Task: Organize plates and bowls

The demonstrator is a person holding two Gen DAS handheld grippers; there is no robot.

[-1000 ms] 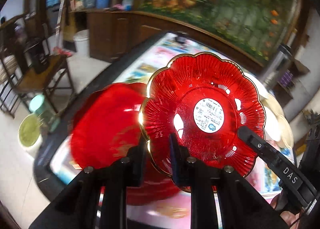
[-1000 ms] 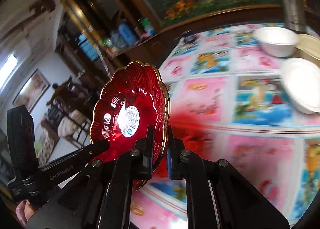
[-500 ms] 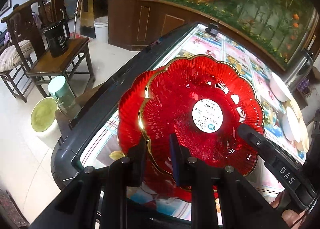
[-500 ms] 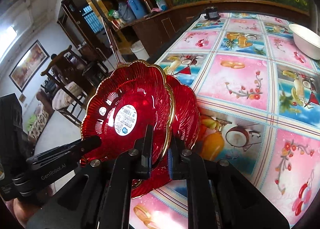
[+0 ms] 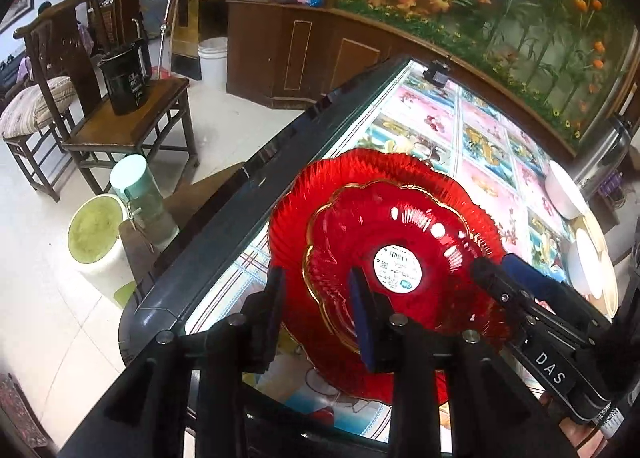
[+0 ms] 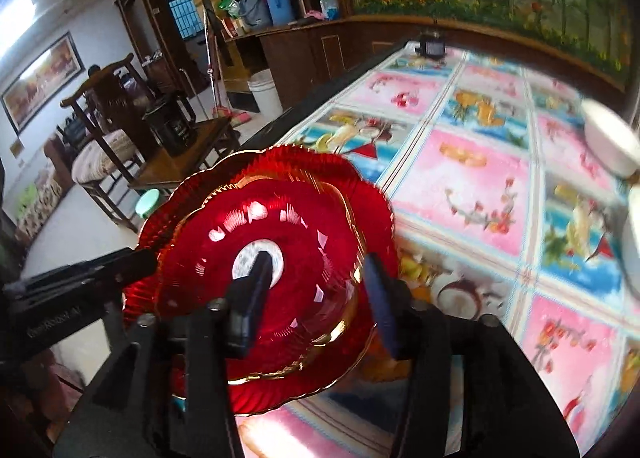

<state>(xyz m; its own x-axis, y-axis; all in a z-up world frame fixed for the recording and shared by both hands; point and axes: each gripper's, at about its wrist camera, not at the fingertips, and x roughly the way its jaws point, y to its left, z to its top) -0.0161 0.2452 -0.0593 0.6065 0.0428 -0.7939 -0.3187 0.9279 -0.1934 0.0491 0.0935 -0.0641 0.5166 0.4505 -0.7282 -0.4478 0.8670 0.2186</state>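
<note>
Both claws have just been opening, and the smaller red glass plate [image 5: 404, 254], scalloped and gold-rimmed, now lies nested in the larger ribbed plate [image 5: 320, 194] at lower centre. Left gripper [image 5: 318, 308] and right gripper [image 6: 316, 298] straddle its rim, pads clear.

Red plates [image 5: 400, 226] – glossy, ribbed, see-through like glass, gilt rims; paper label [image 5: 398, 268] at centre. Tablecloth [image 6: 480, 186], right of frame – shiny, smooth, printed plastic. Chair [image 5: 120, 126], upper left – dark polished wood. Gripper fingers [image 5: 404, 354] – matt black plastic.
</note>
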